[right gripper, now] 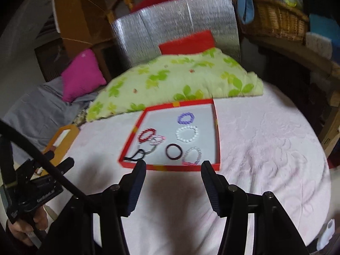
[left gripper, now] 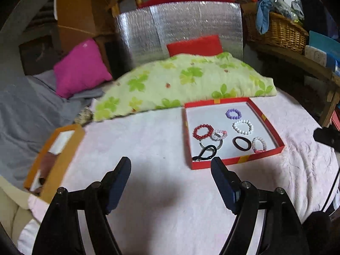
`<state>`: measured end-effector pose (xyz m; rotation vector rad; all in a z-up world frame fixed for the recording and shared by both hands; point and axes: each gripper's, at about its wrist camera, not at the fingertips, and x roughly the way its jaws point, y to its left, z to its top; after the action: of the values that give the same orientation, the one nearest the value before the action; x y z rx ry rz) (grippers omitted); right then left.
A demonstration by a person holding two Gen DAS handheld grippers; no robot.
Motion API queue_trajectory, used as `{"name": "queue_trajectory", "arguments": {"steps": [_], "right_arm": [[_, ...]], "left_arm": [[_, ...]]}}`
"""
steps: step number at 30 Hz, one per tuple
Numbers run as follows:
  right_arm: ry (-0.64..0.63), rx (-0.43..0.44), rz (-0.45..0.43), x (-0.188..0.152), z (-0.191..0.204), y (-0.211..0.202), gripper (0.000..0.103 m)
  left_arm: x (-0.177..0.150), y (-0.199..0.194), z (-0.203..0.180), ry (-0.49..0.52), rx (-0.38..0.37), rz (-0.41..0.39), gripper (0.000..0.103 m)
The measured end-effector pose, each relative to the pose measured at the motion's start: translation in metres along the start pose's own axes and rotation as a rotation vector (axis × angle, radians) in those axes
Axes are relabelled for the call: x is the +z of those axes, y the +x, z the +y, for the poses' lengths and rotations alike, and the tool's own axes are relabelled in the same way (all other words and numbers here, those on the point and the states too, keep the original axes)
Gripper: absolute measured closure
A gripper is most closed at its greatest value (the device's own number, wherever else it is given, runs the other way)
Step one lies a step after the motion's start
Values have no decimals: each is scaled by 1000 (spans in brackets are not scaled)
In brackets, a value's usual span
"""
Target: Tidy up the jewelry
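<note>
A shallow red box (left gripper: 238,161) (right gripper: 170,167) with a white floor lies on the pink bedspread. In it lie a purple bead bracelet (left gripper: 233,114) (right gripper: 186,118), a white bead bracelet (left gripper: 243,126) (right gripper: 187,134), a red bead bracelet (left gripper: 203,131) (right gripper: 146,135), two clear-pink bracelets (left gripper: 259,144) (right gripper: 192,156), a dark hair band (left gripper: 241,143) (right gripper: 173,151) and a black clip with a key ring (left gripper: 204,153) (right gripper: 136,155). My left gripper (left gripper: 171,165) is open and empty, just short of the box's near left corner. My right gripper (right gripper: 173,169) is open and empty at the box's near edge.
A green-leaf quilt (left gripper: 182,85) (right gripper: 176,80) lies behind the box. An orange box (left gripper: 53,159) (right gripper: 61,138) sits at the bed's left edge. A magenta pillow (left gripper: 80,68), a silver foil panel (left gripper: 180,27) and a wicker basket (left gripper: 278,31) stand beyond.
</note>
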<state>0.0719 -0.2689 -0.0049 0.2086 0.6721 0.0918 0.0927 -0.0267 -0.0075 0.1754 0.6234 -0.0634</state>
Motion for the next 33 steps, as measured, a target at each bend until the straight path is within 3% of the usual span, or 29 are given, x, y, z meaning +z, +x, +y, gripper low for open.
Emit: {"name": "queue_trajectory", "arguments": {"steps": [7,16,33], "right_arm": [[-6,-30,-49,-20,37,-64,41],[-6,-73,-82,-32,57,-112,41],[1,-103,-81,-42,67,-130,40]], "left_arm": [[3,-65,8,12,41,-91,24],[3,-120,13,1,64,-159,23],[2,-156,16,-8,71,-197,23]]}}
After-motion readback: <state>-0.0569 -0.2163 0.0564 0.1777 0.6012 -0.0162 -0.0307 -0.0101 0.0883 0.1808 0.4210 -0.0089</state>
